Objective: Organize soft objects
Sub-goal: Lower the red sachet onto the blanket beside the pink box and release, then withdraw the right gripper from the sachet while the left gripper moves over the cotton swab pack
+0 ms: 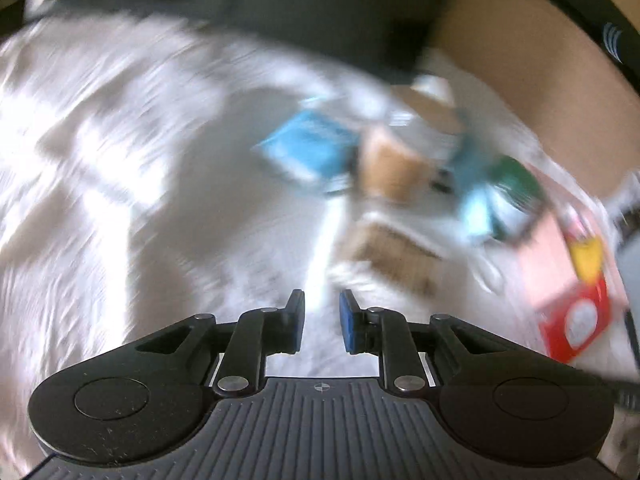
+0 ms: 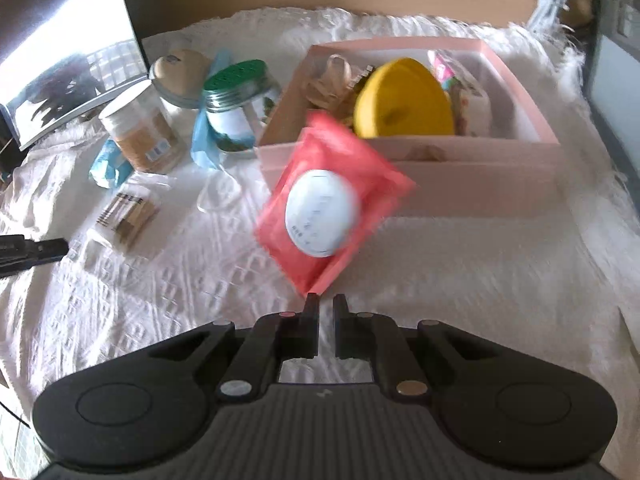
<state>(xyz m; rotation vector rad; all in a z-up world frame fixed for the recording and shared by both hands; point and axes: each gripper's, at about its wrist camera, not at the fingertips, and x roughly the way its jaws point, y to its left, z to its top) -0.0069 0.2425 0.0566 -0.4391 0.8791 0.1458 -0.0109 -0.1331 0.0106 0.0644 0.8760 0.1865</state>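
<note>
A red wipes pack (image 2: 320,204) with a white oval lid hovers tilted just past my right gripper (image 2: 326,300). It is blurred, and its lower corner sits at the left fingertip. Those jaws stand nearly together with only white cloth showing in the gap. Behind the pack is a pink box (image 2: 408,184) holding a yellow soft item (image 2: 404,100) and other pieces. My left gripper (image 1: 322,300) hangs over the white bedspread (image 1: 120,160), jaws a little apart and empty. That view is smeared, but the red pack (image 1: 572,312) shows at its right.
Left of the box stand a tan jar (image 2: 140,132), a green-lidded jar (image 2: 236,100) and a round tin (image 2: 180,72). A blue packet (image 2: 108,164), blue fabric (image 2: 204,136) and a clear swab packet (image 2: 128,216) lie nearby. A dark screen (image 2: 68,60) stands at the back left.
</note>
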